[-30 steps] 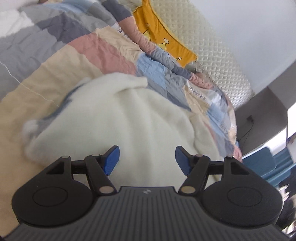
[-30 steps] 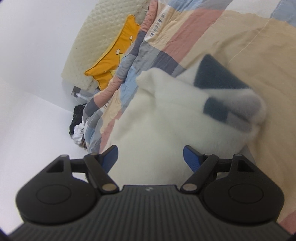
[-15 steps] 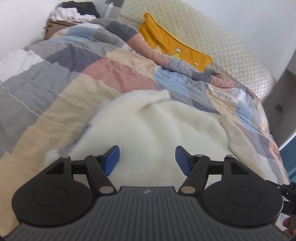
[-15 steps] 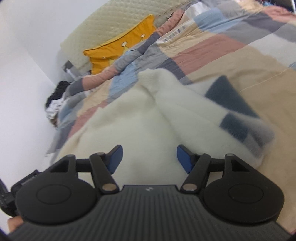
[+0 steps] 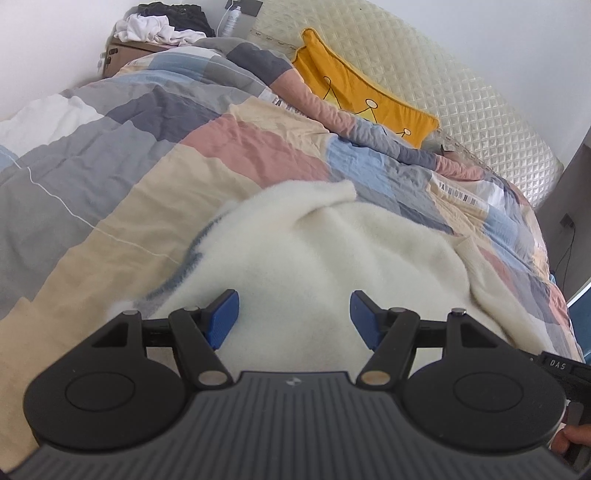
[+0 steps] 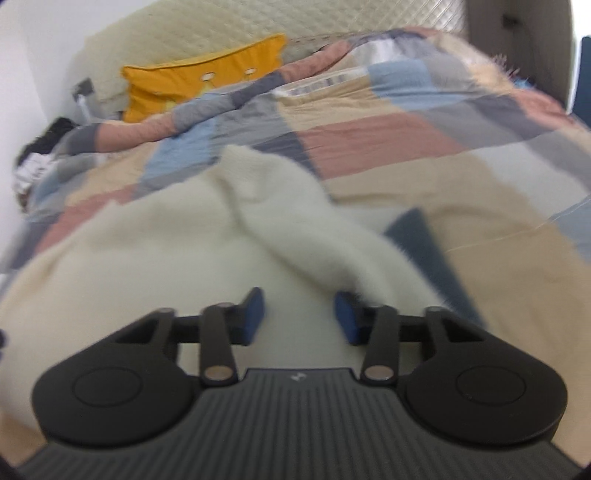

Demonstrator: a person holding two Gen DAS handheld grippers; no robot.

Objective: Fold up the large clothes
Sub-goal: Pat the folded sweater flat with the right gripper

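A cream fleece garment [image 5: 306, 258] with grey-blue trim lies bunched on a patchwork quilt [image 5: 184, 158]. It also shows in the right wrist view [image 6: 207, 236], where a sleeve with dark blue patches [image 6: 417, 236] lies folded across it. My left gripper [image 5: 293, 317] is open just above the garment's near part, empty. My right gripper [image 6: 298, 317] is open with the jaws partly narrowed, over the garment where the sleeve starts, holding nothing. The right wrist view is blurred.
A yellow cushion [image 5: 354, 96] leans on a quilted cream headboard [image 5: 461, 99] at the far end of the bed. A cardboard box with piled clothes [image 5: 159, 29] stands beyond the bed's far left corner. A dark cabinet [image 5: 572, 221] stands at the right.
Both grippers have tilted up and pulled back, so more of the bed and the headboard show. The right gripper's jaws have narrowed. The garment lies as before.
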